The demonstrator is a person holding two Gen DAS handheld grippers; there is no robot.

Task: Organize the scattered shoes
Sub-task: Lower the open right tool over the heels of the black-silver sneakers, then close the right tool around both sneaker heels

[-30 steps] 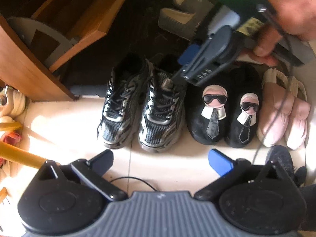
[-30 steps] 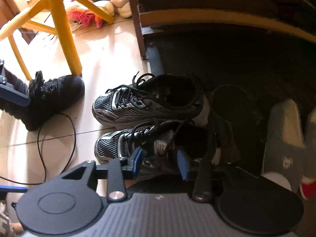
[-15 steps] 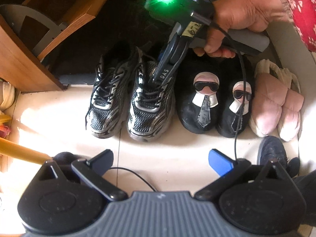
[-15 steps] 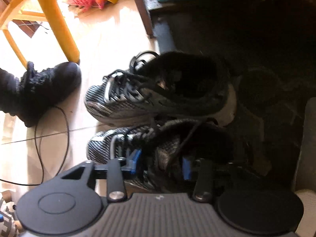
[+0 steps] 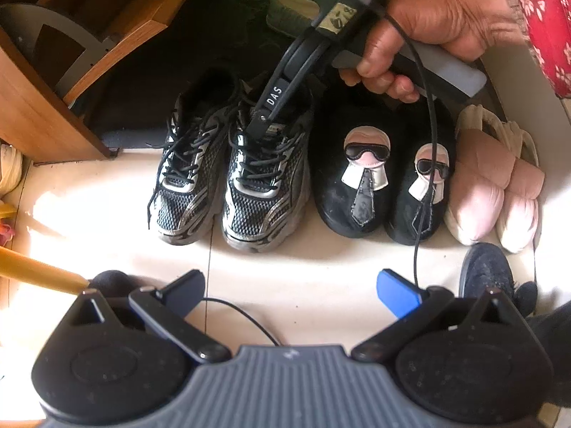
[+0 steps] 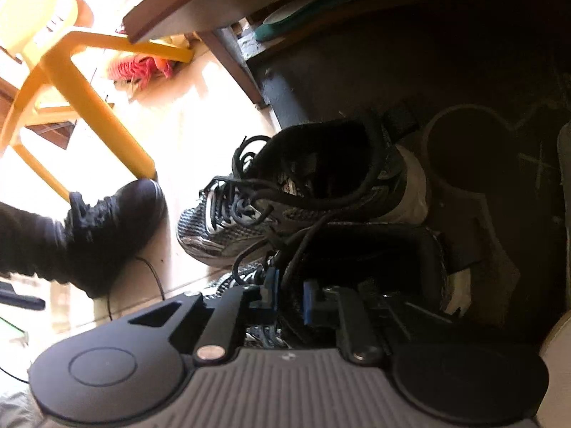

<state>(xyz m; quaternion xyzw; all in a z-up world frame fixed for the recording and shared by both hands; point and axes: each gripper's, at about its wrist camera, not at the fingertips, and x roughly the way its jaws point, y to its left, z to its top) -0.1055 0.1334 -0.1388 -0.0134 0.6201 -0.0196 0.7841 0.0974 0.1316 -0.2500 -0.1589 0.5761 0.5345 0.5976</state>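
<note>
A pair of black-and-silver lace-up sneakers stands side by side at the edge of the dark floor under a wooden shelf unit: the left sneaker and the right sneaker. My right gripper, held by a hand, reaches down into the right sneaker's mouth. In the right wrist view its jaws are closing tight, and the gripper pinches that sneaker's tongue and collar between the blue pads; the other sneaker lies just beyond. My left gripper hovers open over the pale tiles in front, with nothing between its fingers.
Black slippers with a cartoon face and pink padded slippers stand in a row to the sneakers' right. A grey slipper lies behind. The wooden shelf unit is at left, by a yellow chair. The person's black shoes stand nearby.
The right gripper has come down into the right sneaker, rolled, and its jaws have closed from apart onto the tongue and collar. The left gripper has stayed in place, open.
</note>
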